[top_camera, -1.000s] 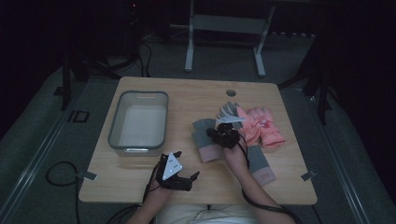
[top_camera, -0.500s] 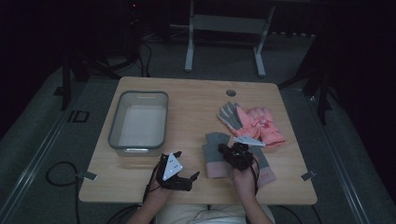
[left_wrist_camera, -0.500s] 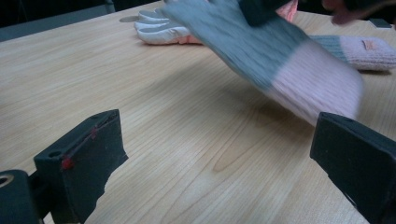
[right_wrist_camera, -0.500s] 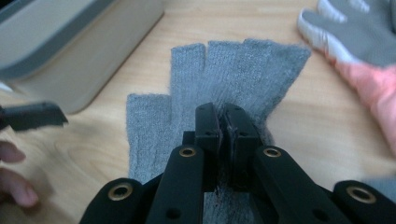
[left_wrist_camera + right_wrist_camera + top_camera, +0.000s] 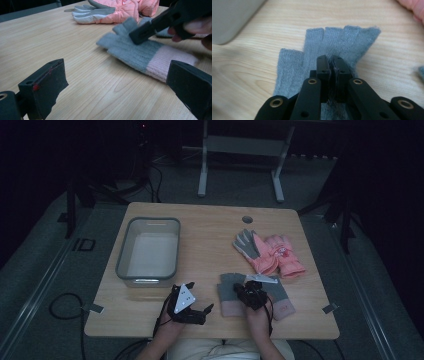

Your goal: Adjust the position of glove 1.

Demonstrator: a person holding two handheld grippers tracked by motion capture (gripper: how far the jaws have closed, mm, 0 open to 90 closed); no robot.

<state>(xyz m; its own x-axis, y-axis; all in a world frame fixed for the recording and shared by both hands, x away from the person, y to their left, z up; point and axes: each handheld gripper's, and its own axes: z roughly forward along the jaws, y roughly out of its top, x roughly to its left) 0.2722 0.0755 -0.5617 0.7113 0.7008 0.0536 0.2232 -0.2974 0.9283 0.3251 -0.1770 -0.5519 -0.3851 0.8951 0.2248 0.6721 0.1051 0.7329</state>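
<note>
Moved since earlier frame: right gripper, from centre right to lower centre, jaws pinching grey fingerless glove, which lies flat on table. Left gripper, lower left of centre: jaws spread, empty. Pink gloves: centre right.

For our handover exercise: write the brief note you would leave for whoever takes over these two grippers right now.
Right gripper: shut on the grey fingerless glove, which lies flat at the table's near edge.
Left gripper: open, empty, resting on the table near the glove.
Second grey glove lies beside the first; pink glove pair farther back; clear bin at left, nothing visible inside.
Done: one glove gripped.
Left: probably moving the gloves to the bin.
</note>
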